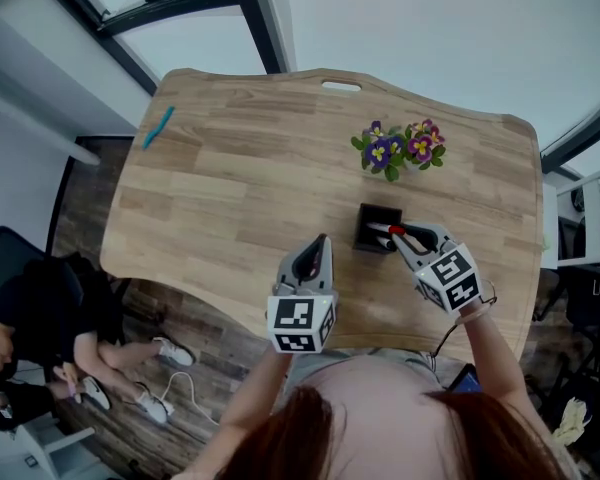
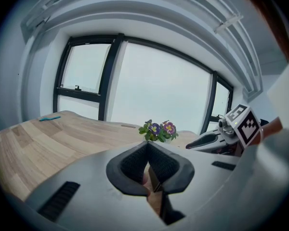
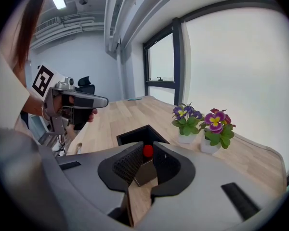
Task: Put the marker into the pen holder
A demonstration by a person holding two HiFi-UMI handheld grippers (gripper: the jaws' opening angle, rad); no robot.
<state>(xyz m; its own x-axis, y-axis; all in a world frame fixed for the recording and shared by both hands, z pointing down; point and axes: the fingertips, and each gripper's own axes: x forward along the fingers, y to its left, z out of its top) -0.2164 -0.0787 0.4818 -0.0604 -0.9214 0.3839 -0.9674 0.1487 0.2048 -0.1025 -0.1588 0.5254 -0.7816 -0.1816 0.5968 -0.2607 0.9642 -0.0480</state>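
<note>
Red-capped marker [image 3: 147, 151] clamped in right hand-held gripper [image 1: 400, 234] above pen holder [image 1: 372, 240], ready for insertion; left hand-held gripper [image 1: 321, 244] closed, empty, parked at 7 o'clock.

The head view looked steeply down over the whole wooden table [image 1: 230, 168]; each gripper view sat low behind its jaws, facing across it. All three shared the potted flowers [image 1: 398, 149]; the head and right gripper views also shared the pen holder [image 1: 370, 220].

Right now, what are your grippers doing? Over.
Left gripper shut, empty. Right gripper shut on red-capped marker, above black square pen holder. Path clear.
</note>
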